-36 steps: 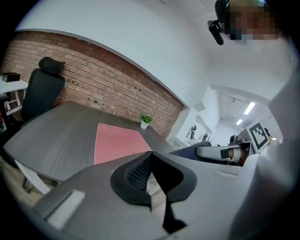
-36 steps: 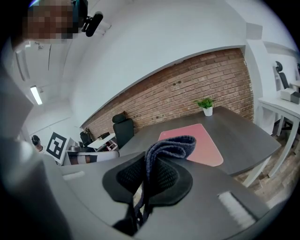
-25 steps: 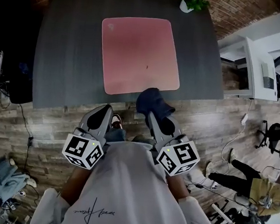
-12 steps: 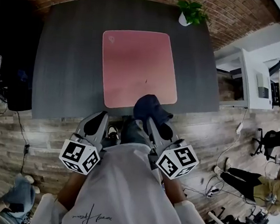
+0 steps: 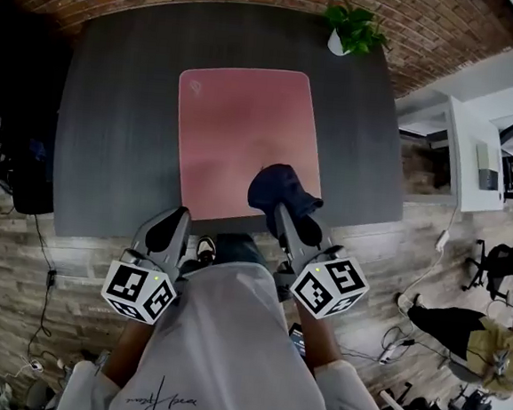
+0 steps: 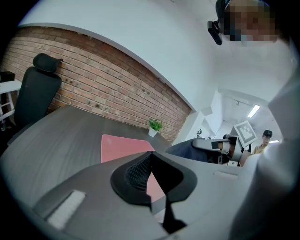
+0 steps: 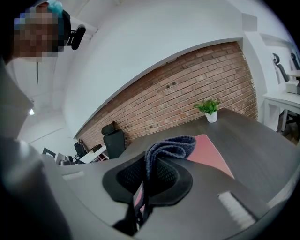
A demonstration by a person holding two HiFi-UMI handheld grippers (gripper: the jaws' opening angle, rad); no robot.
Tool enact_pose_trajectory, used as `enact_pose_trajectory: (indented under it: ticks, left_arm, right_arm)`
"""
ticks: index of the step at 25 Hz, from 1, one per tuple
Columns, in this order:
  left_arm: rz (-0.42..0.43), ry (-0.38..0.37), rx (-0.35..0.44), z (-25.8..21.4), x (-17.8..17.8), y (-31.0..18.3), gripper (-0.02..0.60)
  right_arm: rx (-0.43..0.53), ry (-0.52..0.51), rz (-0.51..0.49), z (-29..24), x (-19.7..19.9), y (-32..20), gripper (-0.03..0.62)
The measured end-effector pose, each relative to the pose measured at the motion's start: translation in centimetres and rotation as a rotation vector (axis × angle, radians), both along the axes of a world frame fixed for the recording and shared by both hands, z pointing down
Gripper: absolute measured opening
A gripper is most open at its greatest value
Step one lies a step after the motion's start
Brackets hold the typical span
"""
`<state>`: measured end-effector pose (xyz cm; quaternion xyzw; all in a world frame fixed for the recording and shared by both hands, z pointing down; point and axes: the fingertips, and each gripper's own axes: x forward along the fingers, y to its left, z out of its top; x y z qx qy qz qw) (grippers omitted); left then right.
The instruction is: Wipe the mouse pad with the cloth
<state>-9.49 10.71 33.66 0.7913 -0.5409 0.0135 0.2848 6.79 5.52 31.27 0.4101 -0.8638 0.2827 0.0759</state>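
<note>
In the head view the pink mouse pad [image 5: 244, 141] lies in the middle of the dark counter [image 5: 114, 98], and the right tool [image 5: 281, 211] is clamped on the bunched dark cloth [image 5: 280, 191], which sits over the pad's near right corner; whether it presses on the surface or hangs just above cannot be told. The left tool [image 5: 171, 228] waits off the pad's near left corner, short of the counter edge. In the left gripper view that tool's jaws meet at the tips with nothing between them, and the pad shows beyond them. In the right gripper view the cloth is folded up out of the closed jaws, the pad stretching away just past it. The wipe looks barely begun: the cloth should likely be pressed flat and drawn in overlapping passes from this corner towards the pad's far edge, lightly enough that the pad does not slide; the idle left tool could pin the pad's near left corner. Against the frame half a second earlier, the cloth has advanced from the pad's near edge onto its corner, while the left tool has stayed back
</note>
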Motion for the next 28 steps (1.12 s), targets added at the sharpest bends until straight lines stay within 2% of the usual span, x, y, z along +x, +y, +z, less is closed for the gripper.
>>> enact_pose_trajectory:
  ticks: [10, 17, 24, 28]
  left_arm:
    - [-0.033, -0.037, -0.046, 0.3, 0.4, -8.6, 0.015]
    - [-0.071, -0.025, -0.081, 1.2, 1.8, -13.3, 0.015]
    - [-0.093, -0.033, -0.137, 2.5, 2.5, -15.5, 0.015]
    - [-0.091, -0.022, -0.142, 2.8, 2.5, -15.8, 0.015]
  right_arm:
    - [-0.046, 0.012, -0.033, 1.5, 1.3, -9.0, 0.029]
    - [-0.043, 0.077, -0.039, 3.2, 3.3, -15.6, 0.029]
    - [-0.033, 0.143, -0.043, 5.9, 4.6, -21.6, 0.029]
    - [-0.020, 0.206, -0.038, 6.8, 5.0, -24.1, 0.029]
